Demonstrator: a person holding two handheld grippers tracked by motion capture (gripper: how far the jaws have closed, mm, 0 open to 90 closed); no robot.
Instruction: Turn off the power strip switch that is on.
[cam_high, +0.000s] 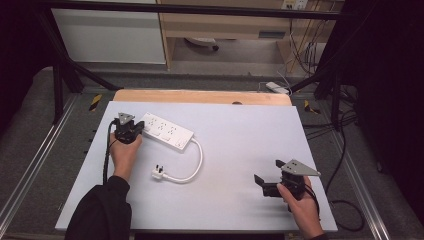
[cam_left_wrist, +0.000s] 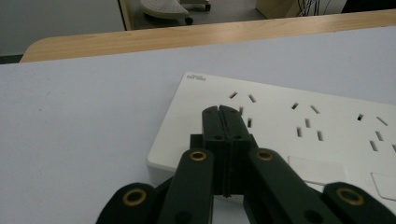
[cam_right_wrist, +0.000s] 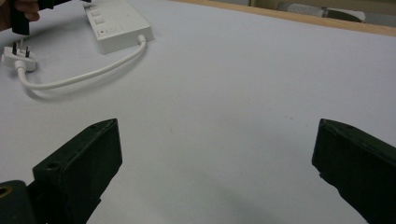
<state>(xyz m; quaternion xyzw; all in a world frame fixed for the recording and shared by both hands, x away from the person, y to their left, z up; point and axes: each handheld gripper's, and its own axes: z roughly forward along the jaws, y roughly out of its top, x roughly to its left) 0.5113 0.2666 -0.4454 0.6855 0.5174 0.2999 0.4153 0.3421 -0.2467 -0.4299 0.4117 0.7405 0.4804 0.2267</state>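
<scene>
The power strip (cam_high: 166, 130) lay near the tabletop's far-left corner under our closed, empty left gripper (cam_left_wrist: 221, 110); next, we judged, our wide-open right gripper (cam_high: 266, 177) must fetch the plug (cam_high: 159, 173).

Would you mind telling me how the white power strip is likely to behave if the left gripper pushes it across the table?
The power strip looks like a rigid, flat plastic block, so it would probably slide rather than tip or roll. Its smooth casing on the smooth grey table suggests little friction. The floppy cable and plug would likely trail behind, perhaps swinging it slightly. The shut left gripper may skid off the casing.
</scene>
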